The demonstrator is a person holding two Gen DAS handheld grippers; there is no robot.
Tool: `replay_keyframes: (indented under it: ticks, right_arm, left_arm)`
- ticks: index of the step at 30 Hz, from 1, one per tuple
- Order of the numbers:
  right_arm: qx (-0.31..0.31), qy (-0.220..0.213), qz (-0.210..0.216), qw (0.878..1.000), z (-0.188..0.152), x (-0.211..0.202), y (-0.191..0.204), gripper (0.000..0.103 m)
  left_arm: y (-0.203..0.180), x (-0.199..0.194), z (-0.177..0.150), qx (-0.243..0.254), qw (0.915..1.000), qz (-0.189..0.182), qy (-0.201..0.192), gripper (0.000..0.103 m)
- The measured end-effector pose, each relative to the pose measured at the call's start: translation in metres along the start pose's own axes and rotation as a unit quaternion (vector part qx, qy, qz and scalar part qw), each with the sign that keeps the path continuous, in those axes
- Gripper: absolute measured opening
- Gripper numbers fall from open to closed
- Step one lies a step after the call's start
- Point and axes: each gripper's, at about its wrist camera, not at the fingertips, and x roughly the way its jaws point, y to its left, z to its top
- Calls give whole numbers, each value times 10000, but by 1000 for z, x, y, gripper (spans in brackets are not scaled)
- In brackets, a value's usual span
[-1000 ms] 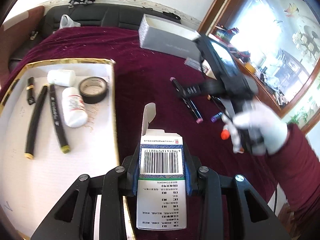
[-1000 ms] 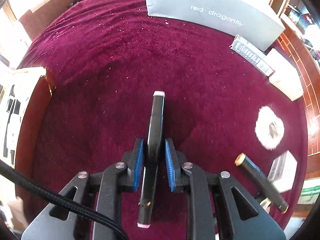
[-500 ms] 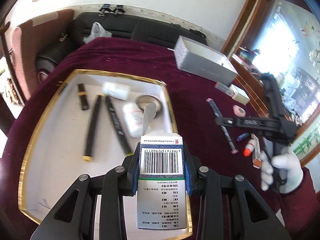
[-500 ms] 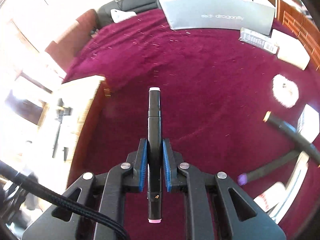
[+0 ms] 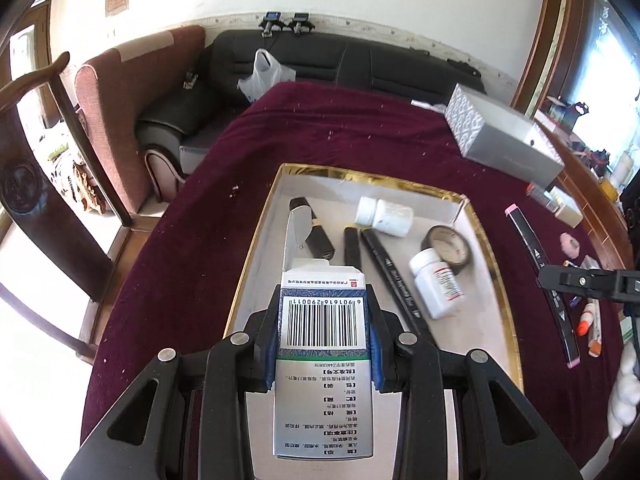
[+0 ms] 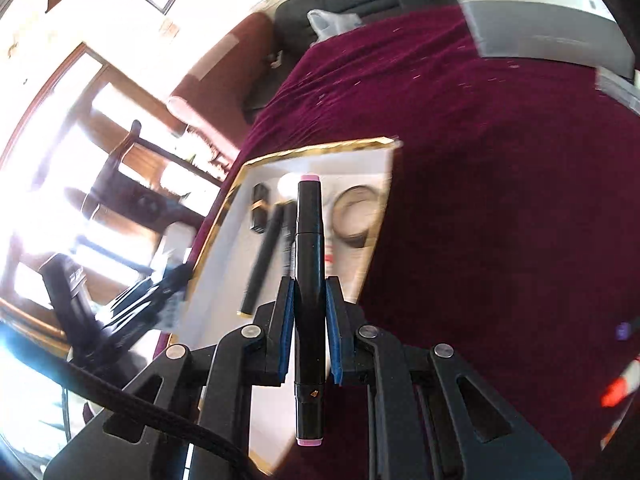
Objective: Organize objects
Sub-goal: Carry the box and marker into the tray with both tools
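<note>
My left gripper (image 5: 323, 320) is shut on a white medicine box (image 5: 323, 360) with a barcode and an open flap, held above the near part of a gold-rimmed white tray (image 5: 256, 236). The tray holds two white pill bottles (image 5: 438, 282), a tape roll (image 5: 447, 242), black markers (image 5: 394, 276) and a lipstick (image 5: 314, 232). My right gripper (image 6: 307, 312) is shut on a black marker with pink ends (image 6: 308, 280), held above the tray's (image 6: 218, 216) right side. Its tip shows at the right of the left wrist view (image 5: 576, 280).
A grey shoebox (image 5: 504, 140) stands at the back right of the dark red tablecloth. A marker (image 5: 540, 276), a red-capped tube (image 5: 588, 320) and small items lie right of the tray. A chair and black sofa stand beyond the table's far edge.
Both grippers have swung left toward the tray, each keeping its load. The left now hangs over the tray's near part; the right has lifted and moved over the tray's right edge.
</note>
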Motion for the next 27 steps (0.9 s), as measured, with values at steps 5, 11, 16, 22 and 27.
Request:
replay_keyframes:
  ticks: [5, 11, 16, 22, 27]
  right_arm:
    - [-115, 295, 49, 9995, 4, 41, 25, 13]
    - [-133, 565, 84, 9983, 3, 80, 45, 13]
    - [17, 734, 128, 9972, 1, 105, 44, 13]
    - [9, 796, -53, 9968, -4, 115, 41, 13]
    - [83, 830, -151, 9964, -6, 120, 35, 13]
  left_arm:
    - [3, 29, 7, 88, 9994, 78, 316, 30]
    - [-1, 45, 11, 203, 9985, 143, 479, 30]
    - [1, 50, 13, 164, 9985, 169, 494, 30]
    - [12, 57, 15, -46, 9980, 32, 629, 30]
    - [18, 56, 19, -147, 9984, 47, 544, 30]
